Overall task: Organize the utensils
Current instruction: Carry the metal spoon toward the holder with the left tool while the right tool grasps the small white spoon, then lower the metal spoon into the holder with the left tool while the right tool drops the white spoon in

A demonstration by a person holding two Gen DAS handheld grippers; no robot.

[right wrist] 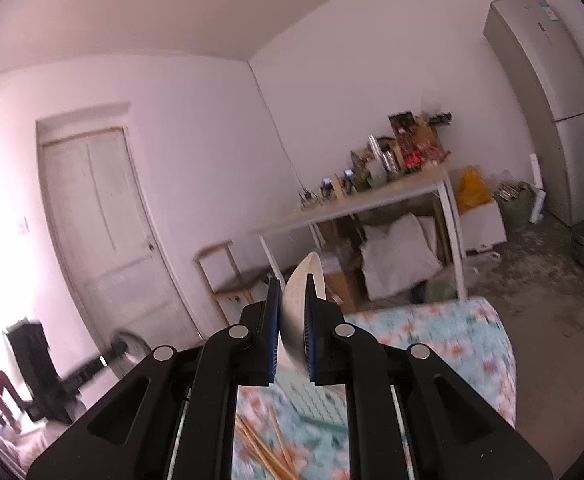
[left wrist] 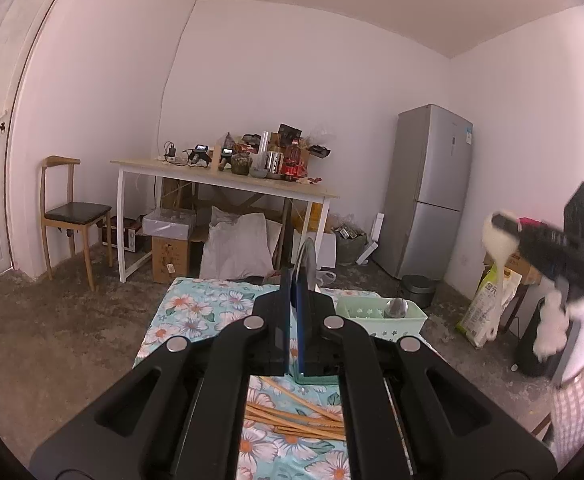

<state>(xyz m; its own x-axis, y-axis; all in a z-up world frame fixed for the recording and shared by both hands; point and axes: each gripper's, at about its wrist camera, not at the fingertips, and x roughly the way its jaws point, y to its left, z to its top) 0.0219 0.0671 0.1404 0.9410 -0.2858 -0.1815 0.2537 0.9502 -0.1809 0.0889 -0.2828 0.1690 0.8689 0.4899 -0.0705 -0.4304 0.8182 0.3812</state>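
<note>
Gripping a white spoon (right wrist: 296, 312), the right tool (right wrist: 292, 320) holds it aloft.

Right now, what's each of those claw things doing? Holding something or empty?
Left gripper: closed on a metal spoon, held upright above the floral table.
Right gripper: closed on a white spoon, also lifted in the air.

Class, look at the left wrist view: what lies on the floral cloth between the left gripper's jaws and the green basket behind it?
Nothing shows there: in the left wrist view only bare floral cloth separates the left gripper from the green basket.
</note>
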